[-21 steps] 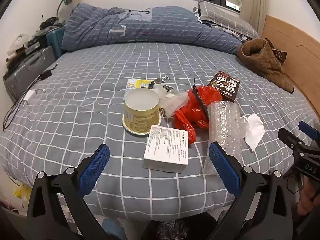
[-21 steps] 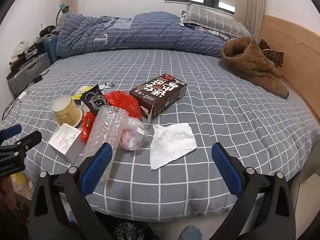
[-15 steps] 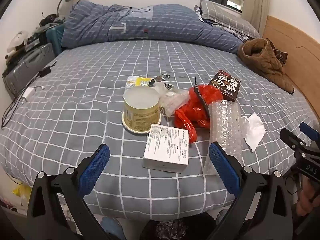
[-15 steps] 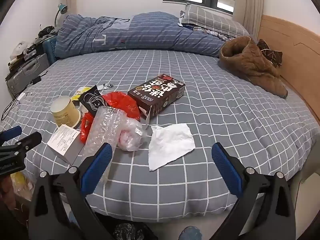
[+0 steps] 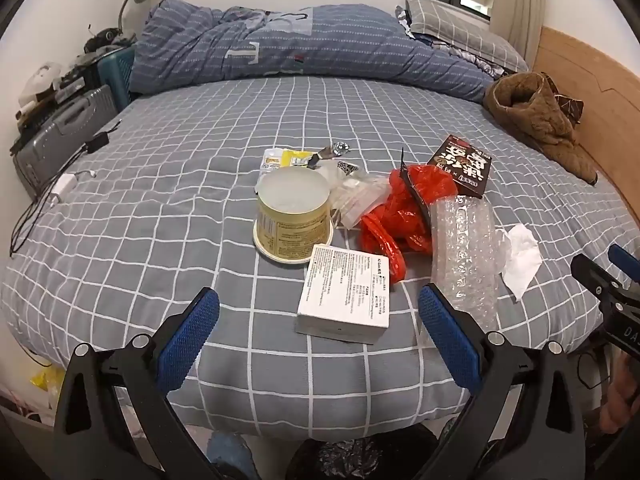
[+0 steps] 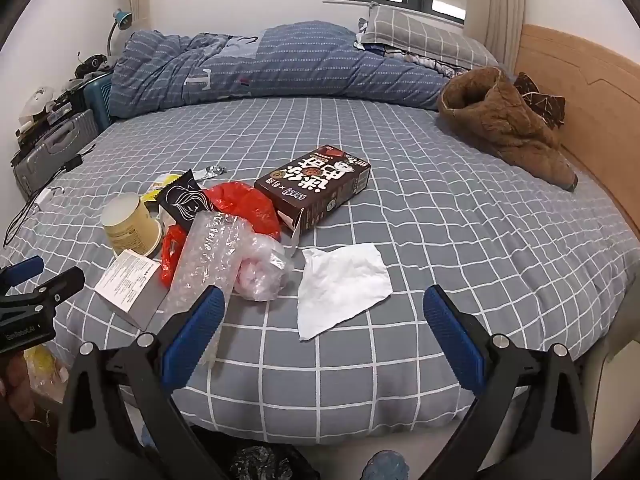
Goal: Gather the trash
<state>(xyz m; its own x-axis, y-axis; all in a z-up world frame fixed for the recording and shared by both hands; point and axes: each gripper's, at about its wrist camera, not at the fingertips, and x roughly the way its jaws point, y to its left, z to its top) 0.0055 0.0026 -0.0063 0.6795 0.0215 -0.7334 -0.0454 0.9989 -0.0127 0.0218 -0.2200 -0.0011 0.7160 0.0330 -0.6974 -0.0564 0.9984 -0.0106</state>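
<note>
Trash lies on the grey checked bed: a white box (image 5: 345,293) (image 6: 130,288), an upturned yellow cup (image 5: 293,216) (image 6: 130,226), a red plastic bag (image 5: 404,210) (image 6: 244,204), bubble wrap (image 5: 464,248) (image 6: 208,262), a white tissue (image 5: 520,258) (image 6: 340,288), a dark brown carton (image 5: 466,165) (image 6: 316,188) and small wrappers (image 5: 286,157). My left gripper (image 5: 318,320) is open and empty, just before the white box. My right gripper (image 6: 324,322) is open and empty, just before the tissue.
A rolled blue duvet (image 5: 304,46) and pillow lie at the far side. A brown coat (image 6: 508,128) lies by the wooden headboard at right. A suitcase (image 5: 60,132) and cables are at left. A black bin bag (image 6: 260,464) sits below the bed edge.
Both grippers have moved slightly forward toward the trash pile. Nothing has been taken hold of.
</note>
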